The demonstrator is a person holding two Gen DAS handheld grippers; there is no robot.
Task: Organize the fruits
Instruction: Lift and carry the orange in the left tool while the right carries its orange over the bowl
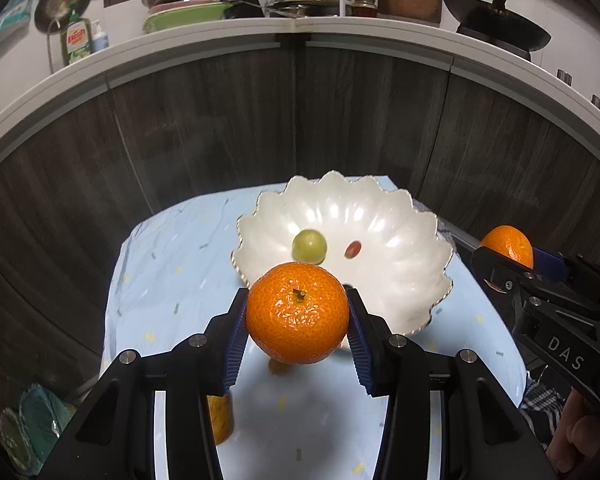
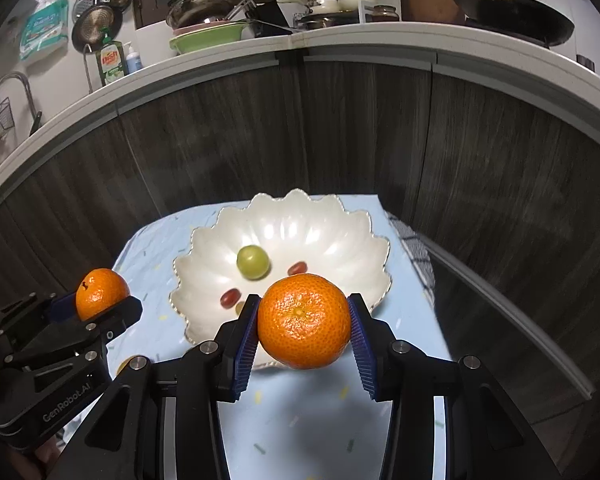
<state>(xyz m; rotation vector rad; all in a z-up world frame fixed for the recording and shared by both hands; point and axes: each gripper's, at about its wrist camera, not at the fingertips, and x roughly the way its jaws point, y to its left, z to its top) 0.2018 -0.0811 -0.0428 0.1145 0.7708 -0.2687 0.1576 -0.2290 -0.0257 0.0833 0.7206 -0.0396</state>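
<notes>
Both grippers, left (image 1: 298, 316) and right (image 2: 304, 322), each clamp an orange (image 1: 297, 312), with the bowl (image 1: 400, 248) just ahead and below.

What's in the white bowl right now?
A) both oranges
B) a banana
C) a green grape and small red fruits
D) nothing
C: the white bowl holds a green grape and small red fruits; each gripper's orange is gripped outside it.
</notes>
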